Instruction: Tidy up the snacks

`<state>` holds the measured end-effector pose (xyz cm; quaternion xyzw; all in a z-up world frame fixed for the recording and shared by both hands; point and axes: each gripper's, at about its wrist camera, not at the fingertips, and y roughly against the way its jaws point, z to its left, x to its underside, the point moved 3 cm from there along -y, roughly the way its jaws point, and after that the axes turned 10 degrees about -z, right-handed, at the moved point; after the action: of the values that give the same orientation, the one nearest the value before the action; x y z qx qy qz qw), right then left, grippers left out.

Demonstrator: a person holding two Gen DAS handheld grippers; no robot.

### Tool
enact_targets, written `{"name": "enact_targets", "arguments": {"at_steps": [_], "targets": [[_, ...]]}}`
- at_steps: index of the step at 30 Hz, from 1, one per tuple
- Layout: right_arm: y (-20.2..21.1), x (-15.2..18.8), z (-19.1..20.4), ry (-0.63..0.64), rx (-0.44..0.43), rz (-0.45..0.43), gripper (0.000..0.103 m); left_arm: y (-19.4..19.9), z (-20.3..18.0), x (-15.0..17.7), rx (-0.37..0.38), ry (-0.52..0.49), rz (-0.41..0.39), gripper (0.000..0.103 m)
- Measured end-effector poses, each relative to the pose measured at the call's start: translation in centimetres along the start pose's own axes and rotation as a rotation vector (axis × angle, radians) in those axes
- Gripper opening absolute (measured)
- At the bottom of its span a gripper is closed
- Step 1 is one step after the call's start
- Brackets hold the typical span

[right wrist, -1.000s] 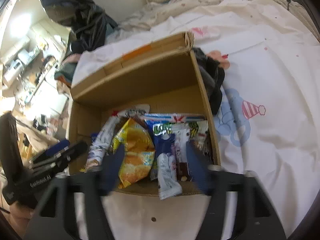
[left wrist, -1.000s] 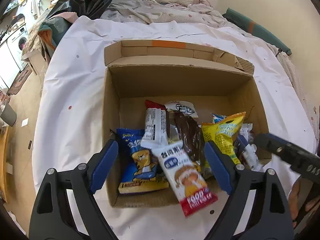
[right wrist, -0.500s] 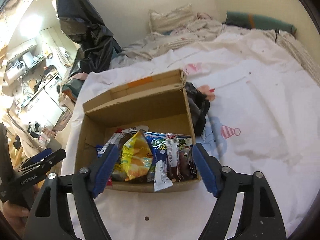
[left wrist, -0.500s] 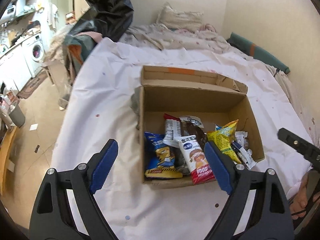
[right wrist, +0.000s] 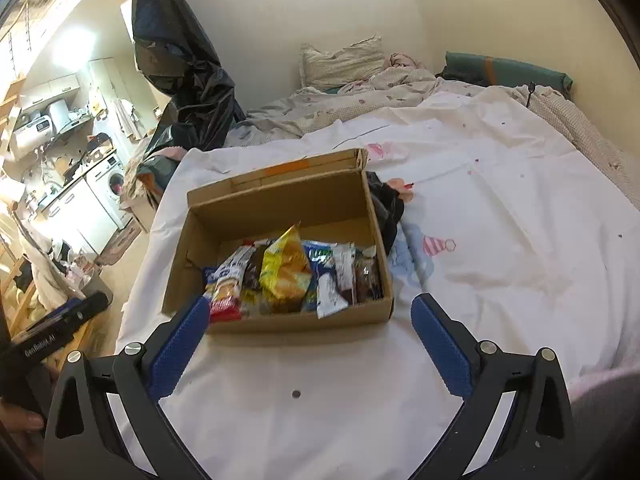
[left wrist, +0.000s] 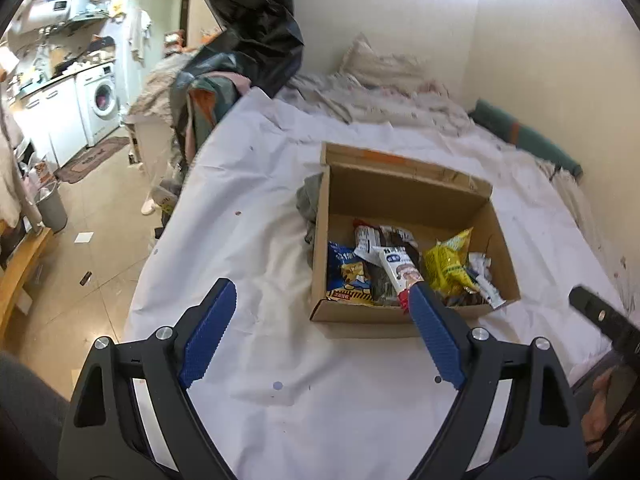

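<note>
An open cardboard box [left wrist: 404, 192] stands on a bed under a white sheet [left wrist: 256, 240]. It also shows in the right wrist view [right wrist: 280, 204]. Several snack packets stand in it, among them a yellow bag [left wrist: 448, 264] [right wrist: 285, 270], a blue packet [left wrist: 346, 270] and a red and white bar [left wrist: 400, 272]. My left gripper [left wrist: 322, 330] is open and empty, well short of the box and to its left. My right gripper [right wrist: 310, 342] is open and empty, just in front of the box.
A dark cloth [right wrist: 386, 208] lies against the box's right side and a grey cloth [left wrist: 308, 204] against its left. Rumpled bedding and a pillow [right wrist: 340, 60] lie beyond. A black plastic bag [left wrist: 256, 32] hangs at the bed's far left corner. The floor [left wrist: 92, 248] drops off left.
Both grippers have pulled back and up from the box, which now looks smaller and farther. The left one has also shifted left. Both stay open and empty.
</note>
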<state>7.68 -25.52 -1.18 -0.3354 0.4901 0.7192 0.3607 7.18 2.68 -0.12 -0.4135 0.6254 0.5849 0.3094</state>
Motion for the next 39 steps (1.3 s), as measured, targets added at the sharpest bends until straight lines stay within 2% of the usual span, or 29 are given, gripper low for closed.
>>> {"name": "enact_targets", "arguments": {"at_steps": [5,10,16,19,22,30,39], "targets": [[0.9,0.6,0.8,0.048,0.034,-0.039,0.103,1.2,-0.7,1.1,0.000,-0.020,-0.024,0.086],[1.1,1.2,1.9,0.085,0.024,-0.049,0.103,2.0,-1.7,2.1,0.026,-0.048,-0.031,0.086],[0.7,1.7,3.1,0.173,0.075,-0.091,0.103,1.5,-2.2,2.2,0.008,-0.050,-0.035,0.086],[0.1,1.8,3.2,0.176,0.084,-0.082,0.103,1.4,-2.5,2.2,-0.003,-0.063,-0.049,0.088],[-0.3,2.0,3.0,0.175,0.093,-0.066,0.103,1.1,-2.8,2.4,-0.008,-0.068,-0.039,0.102],[-0.1,2.0,3.0,0.183,0.102,-0.070,0.103,1.2,-2.7,2.5,0.021,-0.053,-0.026,0.102],[-0.2,2.2,3.2,0.203,0.101,-0.053,0.103,1.3,-2.7,2.5,0.010,-0.051,-0.026,0.102]]}}
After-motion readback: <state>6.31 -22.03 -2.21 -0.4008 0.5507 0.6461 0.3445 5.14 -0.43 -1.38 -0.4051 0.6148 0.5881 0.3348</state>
